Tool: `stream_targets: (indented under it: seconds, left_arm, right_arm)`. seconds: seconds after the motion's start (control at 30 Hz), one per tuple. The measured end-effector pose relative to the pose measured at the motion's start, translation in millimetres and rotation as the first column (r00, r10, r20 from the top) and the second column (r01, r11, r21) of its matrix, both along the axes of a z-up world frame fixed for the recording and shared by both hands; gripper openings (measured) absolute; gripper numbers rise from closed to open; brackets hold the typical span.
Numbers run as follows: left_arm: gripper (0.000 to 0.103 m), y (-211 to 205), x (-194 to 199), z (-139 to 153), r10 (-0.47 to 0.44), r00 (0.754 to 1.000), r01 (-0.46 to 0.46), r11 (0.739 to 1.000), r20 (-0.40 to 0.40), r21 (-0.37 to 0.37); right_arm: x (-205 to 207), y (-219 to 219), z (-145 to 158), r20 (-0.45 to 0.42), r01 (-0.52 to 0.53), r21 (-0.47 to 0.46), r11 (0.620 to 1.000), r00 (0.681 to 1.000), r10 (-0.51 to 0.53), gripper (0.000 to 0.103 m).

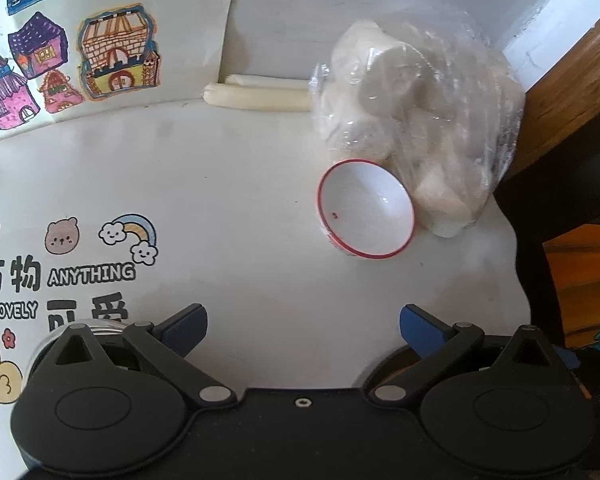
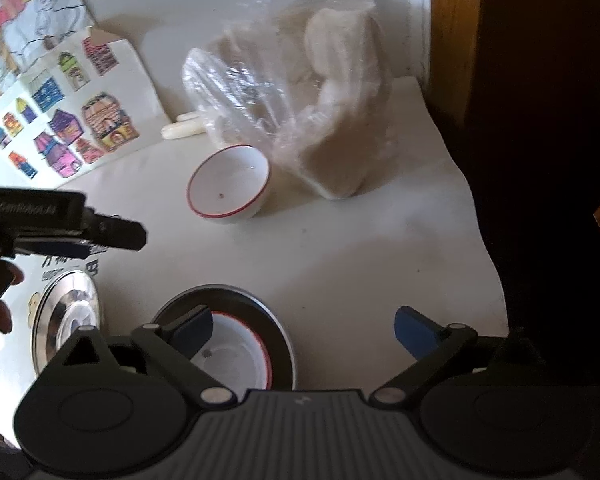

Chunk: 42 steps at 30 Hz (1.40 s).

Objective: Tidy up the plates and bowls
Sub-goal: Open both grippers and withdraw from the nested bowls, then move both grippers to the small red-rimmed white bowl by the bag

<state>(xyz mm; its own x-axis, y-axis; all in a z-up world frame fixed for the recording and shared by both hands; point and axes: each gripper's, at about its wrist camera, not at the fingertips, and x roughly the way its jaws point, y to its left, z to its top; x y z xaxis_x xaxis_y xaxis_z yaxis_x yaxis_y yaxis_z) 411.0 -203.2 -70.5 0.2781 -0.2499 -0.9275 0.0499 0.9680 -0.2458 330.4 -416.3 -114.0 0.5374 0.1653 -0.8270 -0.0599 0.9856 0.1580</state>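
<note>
A white bowl with a red rim lies tilted on the white table, leaning against a clear plastic bag; it also shows in the right wrist view. My left gripper is open and empty, well short of that bowl. My right gripper is open and empty. Below its left finger a second red-rimmed white bowl sits inside a dark-rimmed metal plate. A shiny metal plate lies to the left, its edge also in the left wrist view. The left gripper's body shows at the left.
A clear plastic bag of pale lumps stands at the back right. White candles lie by the wall. Drawings of houses lean at the back left. Stickers cover the table's left. The table edge runs along the right.
</note>
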Motion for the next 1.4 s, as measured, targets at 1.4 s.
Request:
stream_targets:
  seconds: [1.4]
  left_arm:
    - [0.102, -27.1, 111.9, -52.5, -0.292, 0.955, 0.284, 0.951, 0.055, 0.12]
  right_arm:
    - [103.7, 5.3, -38.0, -0.063, 0.156, 0.14, 0.978, 0.987, -0.148, 0.084]
